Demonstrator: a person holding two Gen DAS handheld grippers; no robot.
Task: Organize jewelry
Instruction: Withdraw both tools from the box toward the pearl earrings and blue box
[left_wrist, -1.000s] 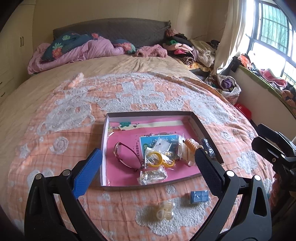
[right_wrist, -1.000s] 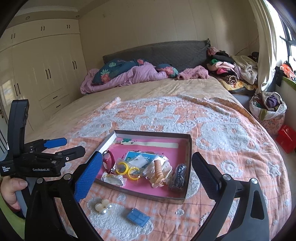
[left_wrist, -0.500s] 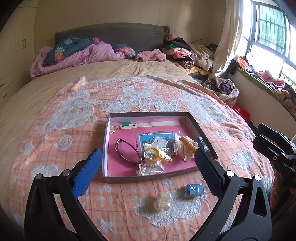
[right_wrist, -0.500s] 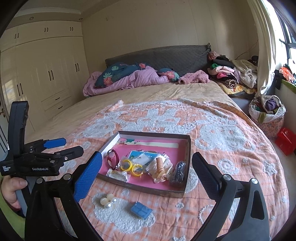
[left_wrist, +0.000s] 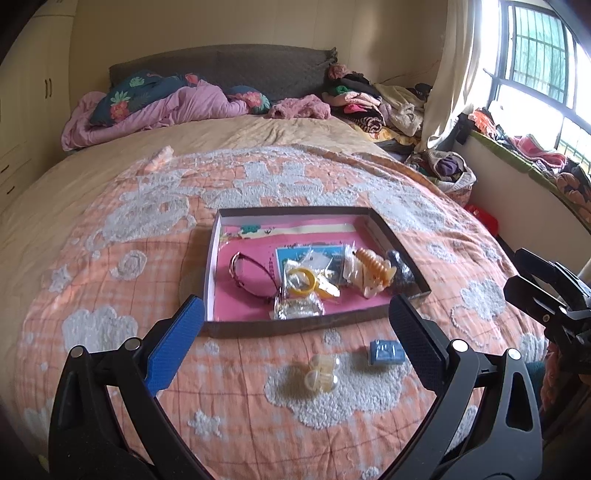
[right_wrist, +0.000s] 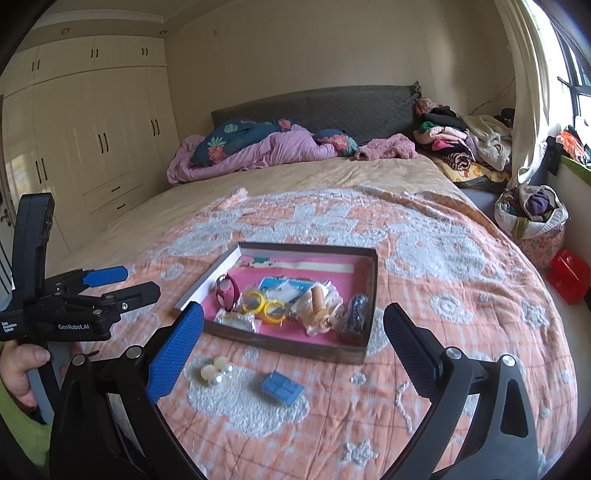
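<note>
left gripper (left_wrist: 295, 332) released, jaws wide apart, nothing between them. right gripper (right_wrist: 293, 338) likewise spread and empty. both hover above the quilt (left_wrist: 110, 295). pearl hair clip (left_wrist: 323, 371) and small blue box (left_wrist: 386, 352) lie just beside the near wall of the jewelry tray (left_wrist: 295, 328), which holds bracelet, yellow rings and packets.

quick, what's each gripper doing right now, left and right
Left gripper: open, holding nothing.
Right gripper: open, holding nothing.
</note>
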